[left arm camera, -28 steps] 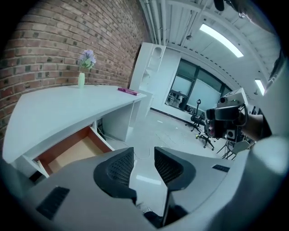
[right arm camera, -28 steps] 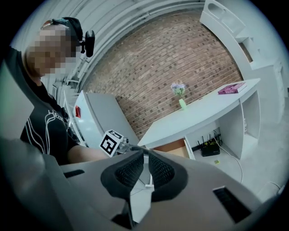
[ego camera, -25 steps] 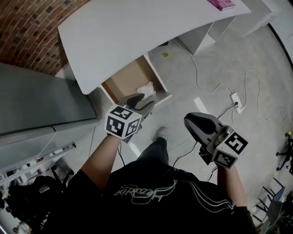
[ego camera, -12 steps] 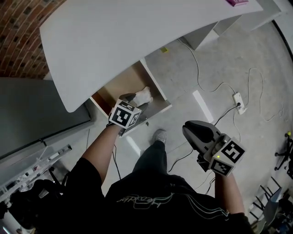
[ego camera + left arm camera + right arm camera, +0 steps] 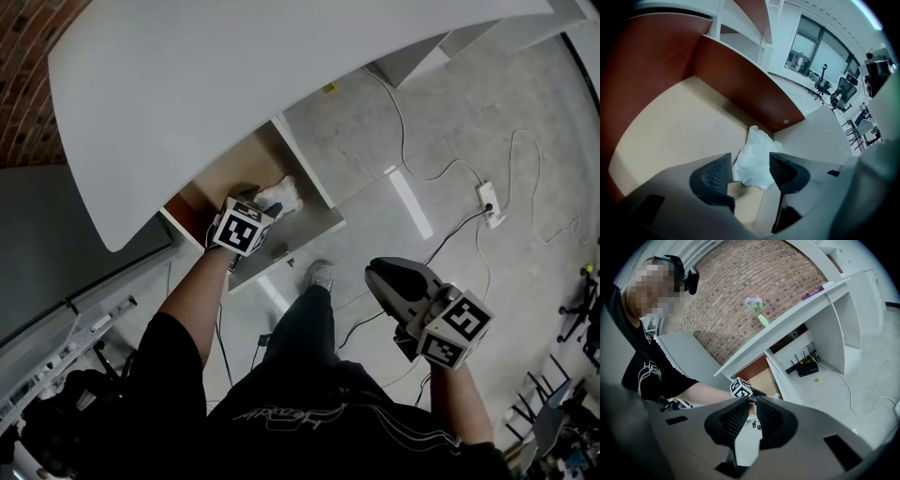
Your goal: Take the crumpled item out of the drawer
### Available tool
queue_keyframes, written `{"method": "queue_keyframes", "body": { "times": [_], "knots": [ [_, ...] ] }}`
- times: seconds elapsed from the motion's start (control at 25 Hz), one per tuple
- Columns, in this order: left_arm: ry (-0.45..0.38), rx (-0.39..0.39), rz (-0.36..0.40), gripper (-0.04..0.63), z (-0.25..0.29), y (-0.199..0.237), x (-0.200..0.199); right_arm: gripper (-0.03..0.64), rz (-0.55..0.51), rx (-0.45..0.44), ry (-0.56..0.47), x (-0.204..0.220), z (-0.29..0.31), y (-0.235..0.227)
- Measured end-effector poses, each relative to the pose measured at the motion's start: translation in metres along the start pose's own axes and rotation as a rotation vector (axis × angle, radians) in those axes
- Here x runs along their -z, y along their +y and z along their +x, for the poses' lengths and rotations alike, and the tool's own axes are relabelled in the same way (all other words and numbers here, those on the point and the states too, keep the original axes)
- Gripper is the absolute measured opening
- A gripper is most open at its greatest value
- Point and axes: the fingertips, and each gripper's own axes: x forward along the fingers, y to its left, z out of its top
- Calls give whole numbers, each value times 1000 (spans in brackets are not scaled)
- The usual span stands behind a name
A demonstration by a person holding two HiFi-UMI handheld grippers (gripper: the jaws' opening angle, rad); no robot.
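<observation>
The crumpled white item (image 5: 283,193) (image 5: 754,157) lies on the tan floor of the open drawer (image 5: 220,178) (image 5: 679,122), near its front right corner. My left gripper (image 5: 261,202) (image 5: 750,164) points steeply down into the drawer. Its jaws have just been opening and now stand wide; the item lies just past the fingertips, in line with the gap, and no pad presses on it. My right gripper (image 5: 377,274) (image 5: 752,404) hangs over the floor to the right, away from the drawer. Its jaws are together with only a slit, holding nothing.
The white curved desk top (image 5: 234,75) overhangs the back of the drawer. The drawer's white front panel (image 5: 292,246) faces me, and my shoe (image 5: 321,275) is just below it. Cables and a power strip (image 5: 486,202) lie on the concrete floor at the right.
My left gripper has gone down from above the drawer's front edge into the drawer, right up to the white item. The right gripper sank a little.
</observation>
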Motion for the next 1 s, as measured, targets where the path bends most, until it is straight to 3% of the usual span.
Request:
{"method": "queue_keyframes", "body": {
  "times": [0.24,0.64,1.0],
  "knots": [
    [-2,-33,6,230,14,3,2,57,10,-13,-24,-6,7,-7],
    [17,-69,-4,82,15,-6,10,57,-9,-14,4,-3,11,-5],
    [-30,-128,-20,58,-13,-9,-6,57,-42,-35,-4,-10,-1,12]
  ]
}}
